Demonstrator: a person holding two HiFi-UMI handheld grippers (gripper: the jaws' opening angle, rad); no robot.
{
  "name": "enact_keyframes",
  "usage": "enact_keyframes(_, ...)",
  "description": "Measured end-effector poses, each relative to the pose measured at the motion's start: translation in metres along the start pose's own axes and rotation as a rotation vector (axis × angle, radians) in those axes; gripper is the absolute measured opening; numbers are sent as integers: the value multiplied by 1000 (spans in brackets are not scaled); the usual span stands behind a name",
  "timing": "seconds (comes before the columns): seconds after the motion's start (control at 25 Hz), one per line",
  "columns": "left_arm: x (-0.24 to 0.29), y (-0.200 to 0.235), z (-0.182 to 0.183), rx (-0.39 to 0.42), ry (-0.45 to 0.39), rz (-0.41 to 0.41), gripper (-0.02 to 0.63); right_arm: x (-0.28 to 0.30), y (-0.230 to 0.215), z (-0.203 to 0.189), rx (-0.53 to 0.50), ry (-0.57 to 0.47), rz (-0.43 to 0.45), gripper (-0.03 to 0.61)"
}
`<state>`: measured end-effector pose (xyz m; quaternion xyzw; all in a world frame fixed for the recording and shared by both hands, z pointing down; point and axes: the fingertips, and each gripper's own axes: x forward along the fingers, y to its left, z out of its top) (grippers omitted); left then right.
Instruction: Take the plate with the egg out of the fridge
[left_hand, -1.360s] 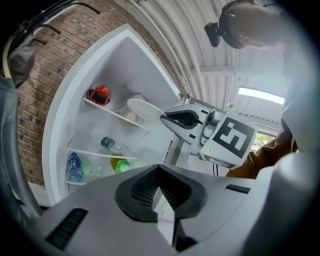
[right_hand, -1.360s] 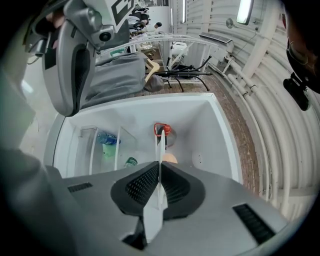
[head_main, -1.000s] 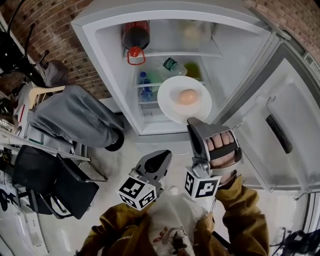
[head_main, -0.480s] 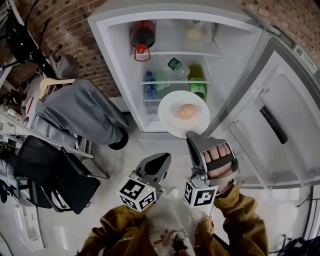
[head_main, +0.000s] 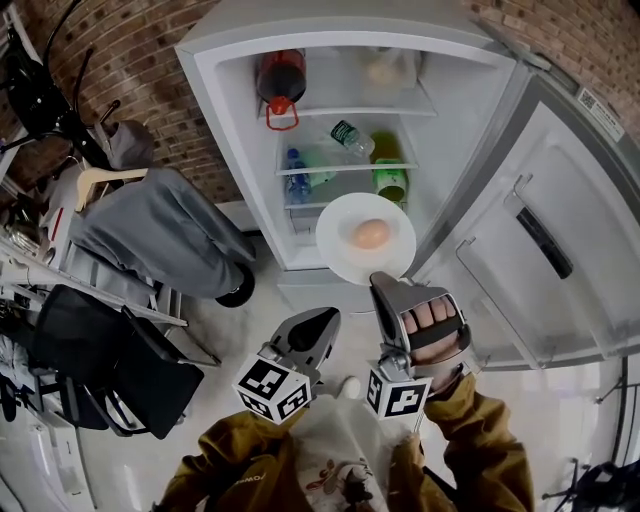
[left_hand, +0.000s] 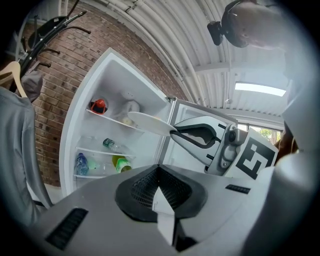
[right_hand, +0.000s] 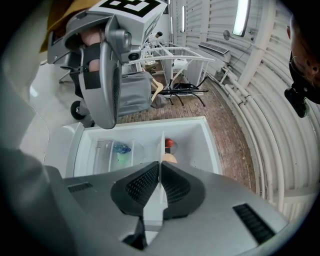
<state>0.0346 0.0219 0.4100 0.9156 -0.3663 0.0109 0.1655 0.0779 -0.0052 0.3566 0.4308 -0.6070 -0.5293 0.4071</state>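
A white plate (head_main: 365, 238) carrying a brown egg (head_main: 371, 234) is held level in front of the open fridge (head_main: 230, 150), about at its lower shelf. My right gripper (head_main: 378, 280) is shut on the plate's near rim. The right gripper view has the plate (right_hand: 161, 150) edge-on between the jaws, with the egg (right_hand: 169, 158) beyond. My left gripper (head_main: 325, 318) hangs lower left of the plate, shut and empty. From the left gripper view the plate (left_hand: 147, 123) sticks out of the right gripper (left_hand: 175, 133).
Inside the fridge are a dark bottle with a red cap (head_main: 278, 80), a lying bottle (head_main: 350, 135), a blue bottle (head_main: 293, 172) and a green can (head_main: 390, 180). The fridge door (head_main: 540, 250) stands open at right. A grey garment (head_main: 150, 230) and black chair (head_main: 100, 360) crowd the left.
The right gripper has drawn the plate with the egg back out of the fridge toward me. The left gripper has stayed where it was.
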Motion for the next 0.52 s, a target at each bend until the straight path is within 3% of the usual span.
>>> enact_keyframes(0.52,-11,7,3,11,9,-41,8,-1,3,13,0,28,-1,21)
